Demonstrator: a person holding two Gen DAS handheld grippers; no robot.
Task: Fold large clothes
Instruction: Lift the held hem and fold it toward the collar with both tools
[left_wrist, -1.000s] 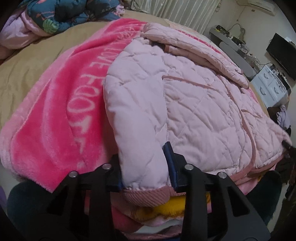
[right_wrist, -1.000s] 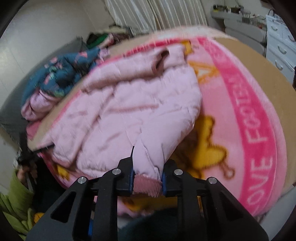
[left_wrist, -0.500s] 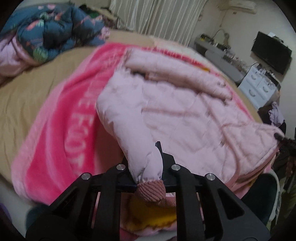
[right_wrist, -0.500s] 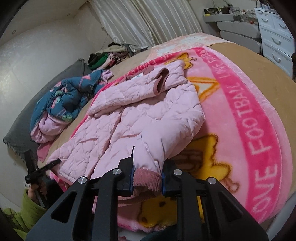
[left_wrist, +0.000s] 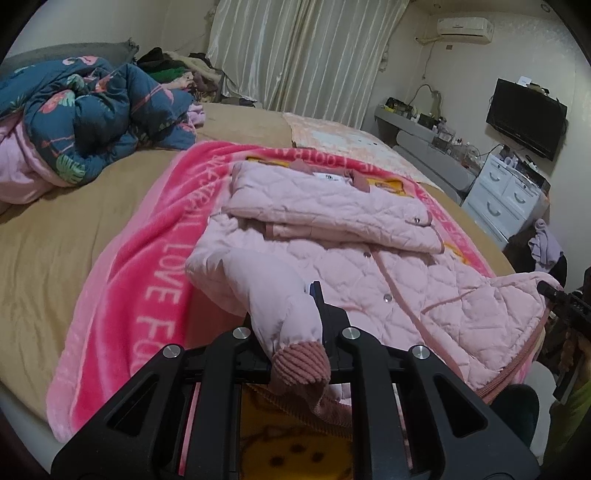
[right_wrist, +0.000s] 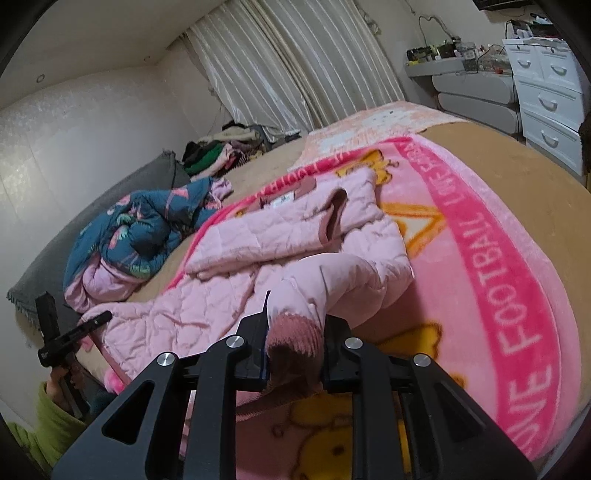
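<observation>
A pale pink quilted jacket lies on a bright pink blanket on the bed, its top part folded over. My left gripper is shut on one sleeve near its dark pink ribbed cuff, lifted off the blanket. The jacket also shows in the right wrist view. My right gripper is shut on the other sleeve at its ribbed cuff, also lifted.
A blue floral quilt is heaped at the bed's far left. A clothes pile lies by the curtains. White drawers and a wall TV stand on the right. The tan sheet borders the blanket.
Both grippers have risen and pulled back, lifting the sleeves off the blanket. The left gripper has closed tighter on its sleeve. The room now shows beyond the bed.
</observation>
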